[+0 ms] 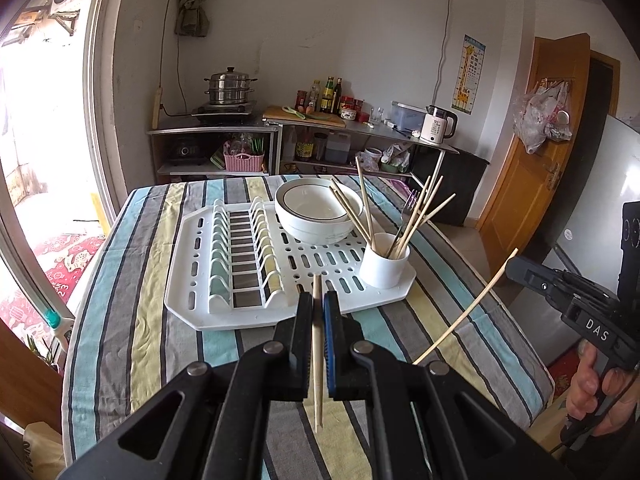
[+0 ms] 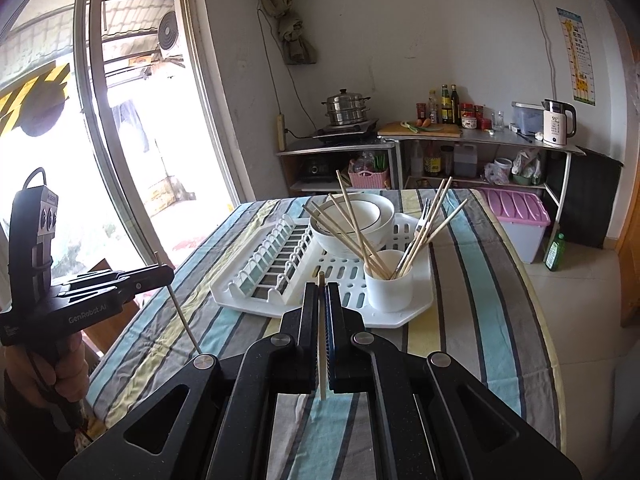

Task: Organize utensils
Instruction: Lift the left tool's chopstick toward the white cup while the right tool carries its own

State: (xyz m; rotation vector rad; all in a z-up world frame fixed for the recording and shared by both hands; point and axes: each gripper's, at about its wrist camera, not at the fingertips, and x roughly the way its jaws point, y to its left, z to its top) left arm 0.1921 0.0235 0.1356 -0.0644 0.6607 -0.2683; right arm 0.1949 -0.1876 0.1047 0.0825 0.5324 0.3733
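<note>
Left claw (image 1: 318, 312) clamped on a single wooden chopstick (image 1: 317, 356), held upright between black and blue pads, lower tip hanging free above the desk (image 1: 120, 320). Right claw (image 2: 321, 300) likewise clamped on a second chopstick (image 2: 321, 344), upper end just proud of the fingertips, lower end dangling over the striped cloth. Each claw also visible from the other camera: right claw (image 1: 514, 268) at the right edge of the left view, its chopstick (image 1: 466, 306) slanting down toward the desk, gripped by a hand (image 1: 596, 384); left claw (image 2: 166, 272) at the left edge of the right view, its chopstick (image 2: 180, 304) nearly vertical, gripped by a hand (image 2: 56, 376). White drying rack (image 1: 192, 280) flat on the desk ahead of both claws. White holder cup (image 1: 384, 266) upright at the near right corner of the rack, holding several splayed chopsticks (image 1: 364, 208) and a fork (image 1: 410, 204). Stacked white bowls (image 1: 316, 216) on the rack behind the cup, two chopsticks leaning across the rim. Plate slots at the rack's left side unoccupied.
</note>
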